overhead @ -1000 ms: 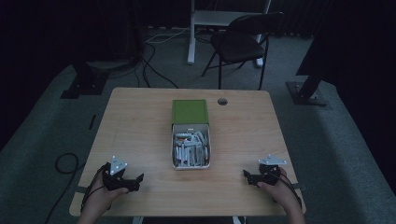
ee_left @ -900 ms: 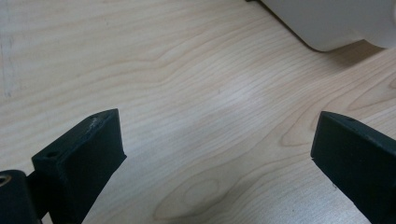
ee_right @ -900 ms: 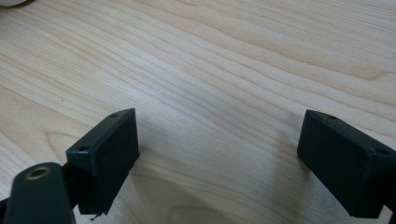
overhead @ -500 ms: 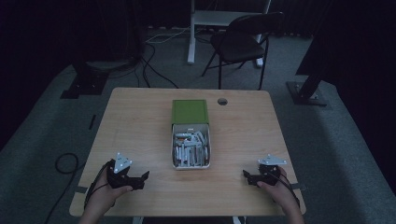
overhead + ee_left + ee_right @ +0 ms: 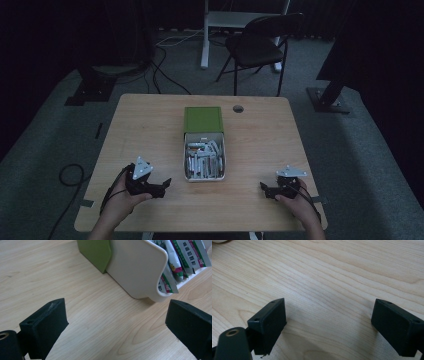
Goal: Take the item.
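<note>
My left gripper point(image 5: 162, 184) sits low at the lower left of the high view, jaws spread wide with nothing between them, aimed at the near corner of the cream plastic tray point(image 5: 140, 270) that fills the upper right of the left gripper view. That tray point(image 5: 186, 176) lies in the middle of the pale wooden table point(image 5: 145, 130), packed with white sachets printed in green and pink point(image 5: 186, 257), and its far end butts against a green rectangular box point(image 5: 203, 119). My right gripper point(image 5: 264, 187) rests at the lower right of the high view, well apart from the tray, jaws just as wide over bare wood.

The risk I see is in the approach. The sachets lean loosely and overhang the tray's lip, so if I come in at this shallow angle a jaw may strike the rounded wall and shove the whole tray sideways, or catch several sachets at once and drag extras out. They look thin and slippery; a pinch on an edge could let one slide free. I judge a steeper entry from above would be safer.
</note>
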Demonstrator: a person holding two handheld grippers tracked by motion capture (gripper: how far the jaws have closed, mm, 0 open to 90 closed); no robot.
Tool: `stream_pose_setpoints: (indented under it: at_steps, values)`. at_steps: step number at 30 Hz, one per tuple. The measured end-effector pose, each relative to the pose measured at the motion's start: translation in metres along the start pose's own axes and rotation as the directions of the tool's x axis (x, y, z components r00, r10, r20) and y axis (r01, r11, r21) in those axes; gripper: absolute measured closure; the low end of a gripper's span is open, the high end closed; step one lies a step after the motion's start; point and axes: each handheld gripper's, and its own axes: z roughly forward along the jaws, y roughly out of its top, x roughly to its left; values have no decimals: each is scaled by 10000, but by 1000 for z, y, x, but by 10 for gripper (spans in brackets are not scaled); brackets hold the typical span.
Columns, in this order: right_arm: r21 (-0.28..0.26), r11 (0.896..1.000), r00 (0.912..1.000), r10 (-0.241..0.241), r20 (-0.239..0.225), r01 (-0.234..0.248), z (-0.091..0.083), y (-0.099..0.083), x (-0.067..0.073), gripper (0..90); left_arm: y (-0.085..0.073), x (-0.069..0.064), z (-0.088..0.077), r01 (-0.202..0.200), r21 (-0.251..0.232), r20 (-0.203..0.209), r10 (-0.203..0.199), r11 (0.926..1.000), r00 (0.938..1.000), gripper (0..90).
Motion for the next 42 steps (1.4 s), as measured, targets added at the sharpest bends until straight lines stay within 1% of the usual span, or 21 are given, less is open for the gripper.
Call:
stream_pose_setpoints:
  at_steps: [2, 5, 6, 11, 13, 16, 19, 22, 24, 29, 34, 39, 42]
  values:
    - [2, 10000, 10000, -11, 0, 11, 0, 0, 0, 122, 2, -1, 1, -33, -47, 112, 33, 10000, 9999, 43]
    - [3, 10000, 10000, -11, -1, 11, 0, 0, 0, 122, 8, -3, 0, 64, -250, 273, -57, 9997, 9996, 43]
    - [-10, 10000, 10000, -2, -4, 2, 0, 0, 0, 122, 9, -4, 0, -1, -255, 269, 8, 9997, 9996, 43]
    - [-15, 10000, 10000, -2, -4, 2, 0, 0, 0, 122, 18, -9, -2, -73, -438, 437, 92, 9990, 9990, 43]
    - [-5, 10000, 10000, -4, -3, 4, 0, 0, 0, 122, 21, -11, -2, -180, -507, 520, 206, 9986, 9984, 43]
    - [-8, 10000, 10000, -5, -1, 5, 0, 0, 0, 122, 26, -13, -1, -164, -615, 618, 202, 9980, 9979, 44]
    - [-11, 10000, 10000, -6, 0, 6, 0, 0, 0, 122, 31, -16, -1, -308, -677, 655, 352, 9972, 9972, 44]
    - [-10, 10000, 10000, -2, -3, 2, 0, 0, 0, 122, 36, -19, -1, -322, -841, 798, 390, 9959, 9961, 44]
    - [-11, 10000, 10000, -4, -4, 4, 0, 0, 0, 122, 40, -21, -1, -329, -1036, 806, 413, 9941, 9959, 44]
    - [-15, 10000, 10000, -3, -6, 3, 0, 0, 0, 122, 47, -27, 2, -350, -1182, 992, 469, 9924, 9940, 44]
    - [-13, 10000, 10000, -1, -4, 1, 0, 0, 0, 122, 54, -33, 3, -433, -1389, 1261, 610, 9894, 9901, 48]
    - [-13, 10000, 10000, -3, -4, 3, 0, 0, 0, 122, 59, -39, 5, -495, -1422, 1374, 692, 9886, 9881, 48]
    - [-10, 10000, 10000, -11, -3, 11, 0, 0, 0, 122, 62, -42, 8, -573, -1335, 1416, 762, 9894, 9870, 48]
